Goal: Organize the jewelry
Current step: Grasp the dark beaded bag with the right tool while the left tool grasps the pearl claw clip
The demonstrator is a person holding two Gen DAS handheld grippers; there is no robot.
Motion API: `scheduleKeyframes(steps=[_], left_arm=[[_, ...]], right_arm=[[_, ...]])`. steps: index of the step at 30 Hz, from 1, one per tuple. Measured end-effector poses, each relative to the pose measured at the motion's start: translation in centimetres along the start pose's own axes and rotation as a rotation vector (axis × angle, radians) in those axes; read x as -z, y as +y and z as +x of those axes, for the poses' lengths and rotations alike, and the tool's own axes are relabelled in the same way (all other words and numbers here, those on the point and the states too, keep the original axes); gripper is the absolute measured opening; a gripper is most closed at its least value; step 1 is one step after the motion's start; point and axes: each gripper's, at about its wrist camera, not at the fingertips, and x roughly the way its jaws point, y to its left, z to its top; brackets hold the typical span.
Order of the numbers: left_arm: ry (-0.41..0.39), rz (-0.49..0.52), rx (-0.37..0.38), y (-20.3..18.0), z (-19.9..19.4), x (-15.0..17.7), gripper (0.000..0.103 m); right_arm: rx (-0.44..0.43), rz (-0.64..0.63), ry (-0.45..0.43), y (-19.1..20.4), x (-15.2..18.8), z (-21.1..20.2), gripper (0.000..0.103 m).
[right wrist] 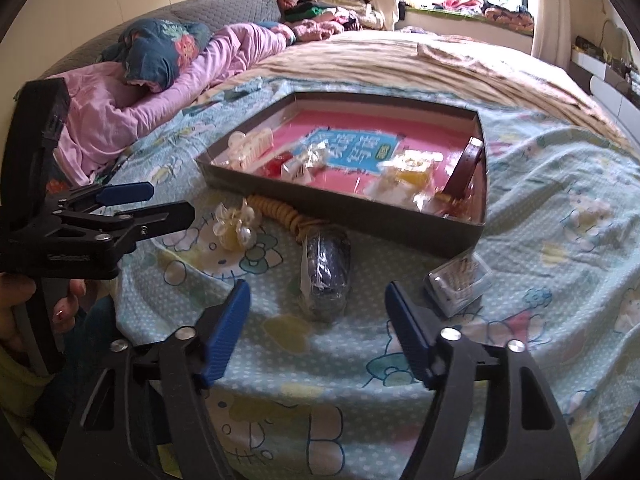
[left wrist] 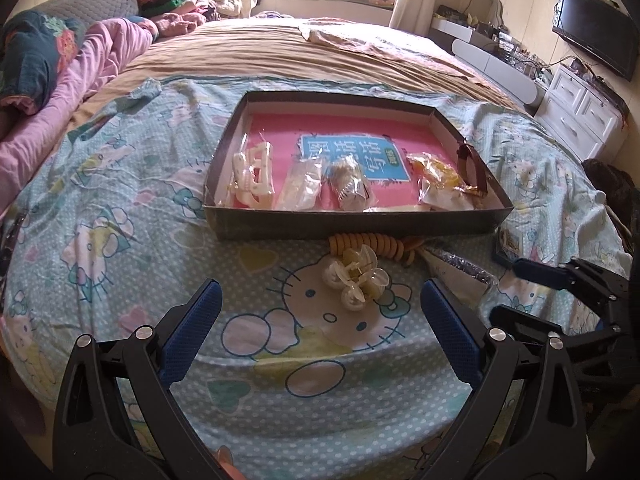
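Both claws gape; box [left wrist: 352, 224] liner's blue label [left wrist: 352, 156] unreadable.

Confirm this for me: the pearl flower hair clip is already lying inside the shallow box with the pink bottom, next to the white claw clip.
Not quite. The pearl flower hair clip lies on the bedsheet in front of the shallow box, outside it, as the left wrist view shows. The white claw clip is indeed inside the box.
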Motion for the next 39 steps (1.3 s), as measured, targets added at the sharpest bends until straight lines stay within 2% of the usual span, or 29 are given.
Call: scheduleKeyframes(steps=[11,14,16,24,29,39], left_arm=[[0.047,0.013,0.033,-0.7,2.0,0.5,0.091],[0.054,0.01,0.039,-0.8,2.7,0.5,0.084],[0.062,0.003,0.045,-0.9,3.2,0.5,0.075],[0.096,-0.042,0.084,-1.1,4.9,0.3,0.054],[0.099,-0.036,0.077,-1.3,5.1,0.3,0.038],[0.085,-0.03,0.092,-1.3,4.1,0.5,0.037]], right_arm=[[-0.011,-0.002,0.052,-0.5,0.1,4.0,0.034],[-0.018,-0.004,0.04,-0.9,0.0,4.2,0.03],[-0.026,-0.006,0.032,-1.0,0.1,4.0,0.029],[-0.03,0.014,0.018,-1.5,0.4,2.8,0.027],[-0.035,0.026,0.011,-1.9,0.6,2.1,0.027],[-0.039,0.024,-0.016,-1.6,0.5,0.2,0.027]])
